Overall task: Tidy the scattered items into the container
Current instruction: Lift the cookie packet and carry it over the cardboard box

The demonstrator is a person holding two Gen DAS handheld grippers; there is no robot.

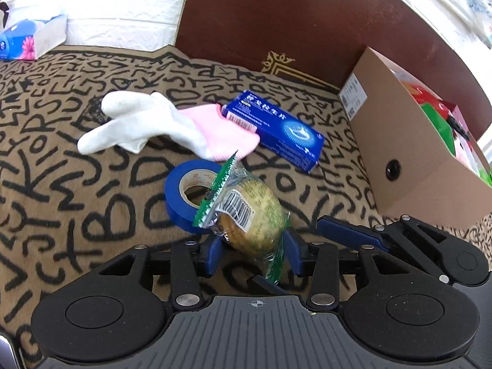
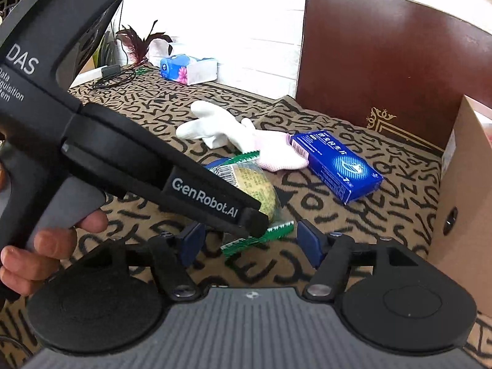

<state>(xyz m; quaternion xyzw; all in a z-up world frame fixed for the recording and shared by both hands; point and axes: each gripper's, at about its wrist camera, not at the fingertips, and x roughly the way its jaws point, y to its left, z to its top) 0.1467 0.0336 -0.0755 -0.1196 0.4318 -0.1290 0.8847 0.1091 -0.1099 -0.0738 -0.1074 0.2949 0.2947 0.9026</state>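
Note:
A wrapped yellow bun with green crimped ends lies tilted against a blue tape roll. My left gripper is open, its blue pads flanking the bun's near end, the wrapper brushing them. My right gripper is open just behind it; only the wrapper's green tail and the left gripper's tip lie between its pads. White and pink socks and a blue carton lie farther back. The cardboard box stands at the right with several packets inside.
The patterned cloth covers the table. A brown chair back rises behind it. A tissue pack sits at the far left by the white wall. A hand grips the left gripper's handle, whose black body crosses the right wrist view.

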